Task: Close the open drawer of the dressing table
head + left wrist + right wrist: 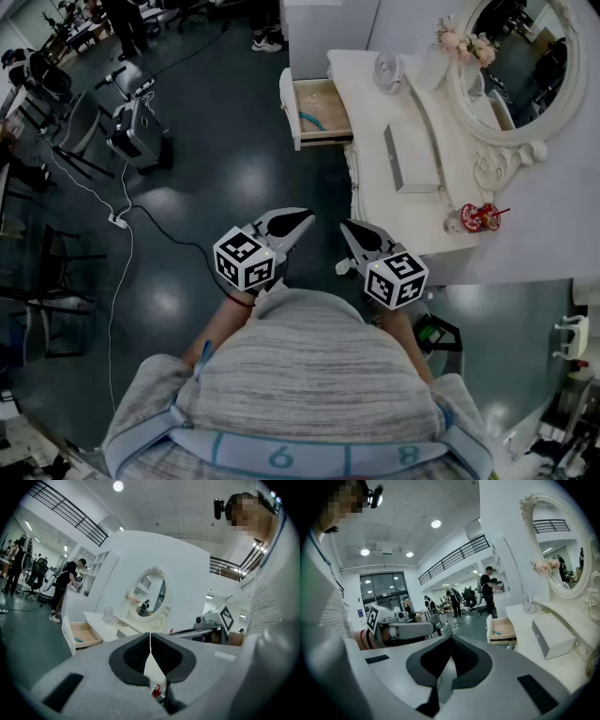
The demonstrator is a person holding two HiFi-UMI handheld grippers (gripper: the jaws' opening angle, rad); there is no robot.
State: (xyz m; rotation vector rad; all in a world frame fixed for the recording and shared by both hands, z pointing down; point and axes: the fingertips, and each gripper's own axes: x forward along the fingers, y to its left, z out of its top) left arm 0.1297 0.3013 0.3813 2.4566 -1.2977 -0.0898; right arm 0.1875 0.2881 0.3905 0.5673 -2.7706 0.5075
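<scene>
The white dressing table (375, 187) stands at the right in the head view, with an oval mirror (520, 66) on it. Its open drawer (319, 111) sticks out to the left at the far end, wooden inside, with a small blue thing (312, 120) lying in it. The same drawer (84, 637) shows in the left gripper view, and the drawer (502, 630) also shows in the right gripper view. My left gripper (307, 221) and right gripper (345, 227) hover side by side close to my body, well short of the drawer. Both are shut and empty, jaws meeting in the left gripper (150, 634) and right gripper (451, 638).
On the tabletop are a grey box (408, 159), a small fan (389, 70), pink flowers (464, 39) and a red item (480, 217). A cable and power strip (119, 221) cross the dark floor at left, near a wheeled machine (136, 127). A person (489, 590) stands beyond the drawer.
</scene>
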